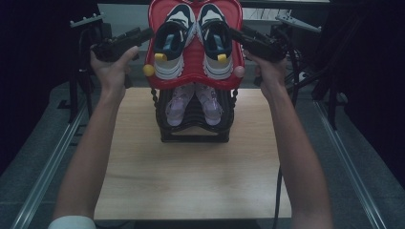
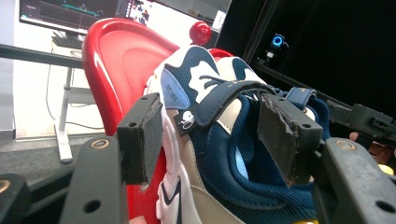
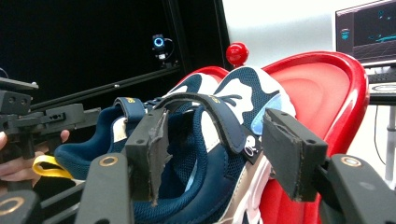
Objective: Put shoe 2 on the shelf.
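A pair of navy and white sneakers rests on the red top tray (image 1: 193, 71) of a shoe rack. My left gripper (image 1: 148, 33) reaches in from the left to the left sneaker (image 1: 171, 43). In the left gripper view my left gripper (image 2: 212, 135) stands open, its pads on either side of the left sneaker's (image 2: 205, 79) outer wall, one pad (image 2: 285, 135) inside the opening. My right gripper (image 1: 236, 34) comes in from the right to the right sneaker (image 1: 216, 43). In the right gripper view my right gripper (image 3: 215, 149) is open astride the right sneaker's (image 3: 243, 93) side wall.
Under the tray, the black rack (image 1: 193, 133) holds a pair of lilac shoes (image 1: 179, 102) and stands on a wooden table (image 1: 191, 181). Coloured knobs (image 1: 149, 70) stick out at the tray's corners. Metal rails run along both table sides. Monitors (image 3: 366, 28) stand behind.
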`<state>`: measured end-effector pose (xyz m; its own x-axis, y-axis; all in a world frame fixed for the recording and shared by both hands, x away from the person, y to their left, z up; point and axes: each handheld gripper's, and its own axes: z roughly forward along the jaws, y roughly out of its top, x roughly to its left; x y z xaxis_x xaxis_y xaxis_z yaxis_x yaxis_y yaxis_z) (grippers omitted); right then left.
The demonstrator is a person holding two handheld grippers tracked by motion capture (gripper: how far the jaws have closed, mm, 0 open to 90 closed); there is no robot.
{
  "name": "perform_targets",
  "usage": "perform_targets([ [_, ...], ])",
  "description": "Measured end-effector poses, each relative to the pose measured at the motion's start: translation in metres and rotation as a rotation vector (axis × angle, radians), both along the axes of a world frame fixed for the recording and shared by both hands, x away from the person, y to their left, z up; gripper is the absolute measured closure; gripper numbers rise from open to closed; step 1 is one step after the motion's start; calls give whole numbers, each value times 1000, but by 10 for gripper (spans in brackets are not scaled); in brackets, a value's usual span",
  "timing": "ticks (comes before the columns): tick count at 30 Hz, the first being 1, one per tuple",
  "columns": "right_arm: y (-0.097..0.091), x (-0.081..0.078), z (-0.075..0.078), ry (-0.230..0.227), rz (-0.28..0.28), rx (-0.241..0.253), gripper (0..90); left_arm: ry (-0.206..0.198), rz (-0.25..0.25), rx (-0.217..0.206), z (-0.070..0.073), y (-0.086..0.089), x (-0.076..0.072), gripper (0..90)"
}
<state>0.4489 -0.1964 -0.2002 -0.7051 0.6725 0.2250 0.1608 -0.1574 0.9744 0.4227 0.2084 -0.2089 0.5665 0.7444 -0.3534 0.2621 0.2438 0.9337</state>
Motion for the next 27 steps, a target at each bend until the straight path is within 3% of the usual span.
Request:
perform_targets([
  [11,-10,-20,-4,-27,43,-3,425,-8,8,8,-10,15,-26,404],
  [20,-28,-34,-27,-23,55,3,428,-12,36,3,-29,34,-43,410],
  [27,-48,-48,-48,-52,29,-28,454,-3,4,-13,-47,44,-56,402],
])
